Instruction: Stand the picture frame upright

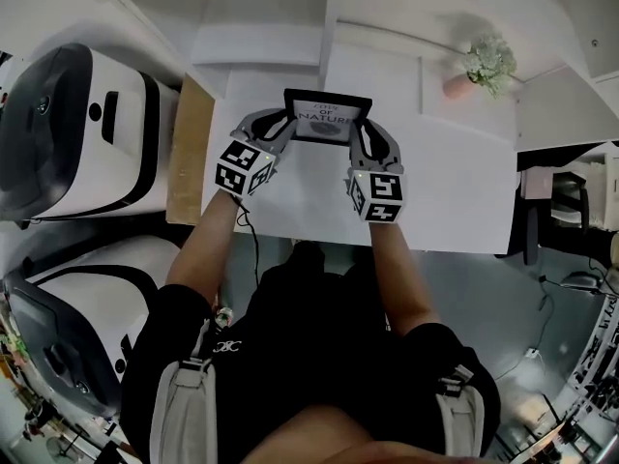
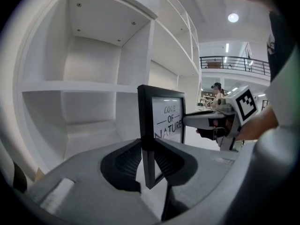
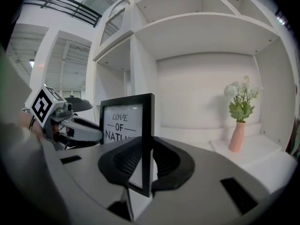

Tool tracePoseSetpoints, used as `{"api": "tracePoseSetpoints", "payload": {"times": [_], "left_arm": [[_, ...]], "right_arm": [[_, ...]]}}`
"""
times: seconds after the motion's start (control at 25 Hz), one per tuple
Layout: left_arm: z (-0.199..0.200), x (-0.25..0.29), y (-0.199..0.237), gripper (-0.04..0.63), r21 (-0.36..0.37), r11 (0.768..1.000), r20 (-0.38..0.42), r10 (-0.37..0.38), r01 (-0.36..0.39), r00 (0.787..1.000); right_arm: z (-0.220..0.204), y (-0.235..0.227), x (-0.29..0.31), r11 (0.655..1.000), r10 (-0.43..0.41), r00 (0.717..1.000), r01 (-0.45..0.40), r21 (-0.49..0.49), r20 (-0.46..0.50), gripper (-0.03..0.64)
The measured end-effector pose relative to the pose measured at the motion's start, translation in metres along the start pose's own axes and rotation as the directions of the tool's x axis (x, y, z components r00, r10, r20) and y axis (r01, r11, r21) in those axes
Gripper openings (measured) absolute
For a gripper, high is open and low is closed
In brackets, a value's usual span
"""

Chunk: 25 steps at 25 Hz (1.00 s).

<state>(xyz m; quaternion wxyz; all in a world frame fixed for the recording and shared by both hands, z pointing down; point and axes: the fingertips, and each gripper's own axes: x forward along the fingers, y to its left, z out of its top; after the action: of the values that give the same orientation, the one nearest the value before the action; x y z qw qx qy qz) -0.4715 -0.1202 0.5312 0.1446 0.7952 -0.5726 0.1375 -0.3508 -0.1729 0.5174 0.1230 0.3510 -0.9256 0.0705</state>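
A black picture frame (image 1: 326,118) with a white print reading "LOVE OF NATURE" is held upright over the white table (image 1: 455,201), facing me. My left gripper (image 1: 287,133) is shut on the frame's left edge (image 2: 146,139), its dark pads pressed on both sides. On the frame's right edge (image 3: 147,144), my right gripper (image 1: 360,141) is shut the same way. Each gripper view shows the other gripper across the frame. Whether the frame's bottom edge touches the table cannot be told.
A pink vase of white flowers (image 1: 484,66) stands on the table's back right, also the vase of flowers (image 3: 239,116) in the right gripper view. White open shelves (image 2: 89,86) rise behind the table. Two large white and black machines (image 1: 77,129) stand to the left.
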Motion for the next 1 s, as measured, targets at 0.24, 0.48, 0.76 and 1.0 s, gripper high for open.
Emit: {"api": "tracePoseSetpoints", "payload": {"times": [0.24,0.48,0.76,1.0], "left_arm": [[-0.018,0.02,0.022,0.092,-0.009,1.0,-0.023,-0.02,0.02,1.0],[-0.033,0.037,0.033,0.092,-0.033,0.999,-0.04,-0.014,0.013,0.999],[-0.039,0.047,0.042,0.092,-0.006,1.0,-0.054,-0.021,0.021,0.998],[-0.04,0.05,0.047,0.092,-0.027,0.999,-0.028,-0.027,0.027,0.999]], "right_arm": [[-0.018,-0.002,0.026,0.999,-0.039,0.999,0.039,0.006,-0.028,0.075],[-0.034,-0.009,0.046,0.998,-0.06,0.996,0.061,0.007,-0.063,0.075],[-0.046,-0.015,0.065,0.998,-0.053,0.994,0.056,0.023,-0.096,0.075],[-0.045,-0.015,0.071,0.998,-0.065,0.994,0.063,-0.018,-0.091,0.077]]}}
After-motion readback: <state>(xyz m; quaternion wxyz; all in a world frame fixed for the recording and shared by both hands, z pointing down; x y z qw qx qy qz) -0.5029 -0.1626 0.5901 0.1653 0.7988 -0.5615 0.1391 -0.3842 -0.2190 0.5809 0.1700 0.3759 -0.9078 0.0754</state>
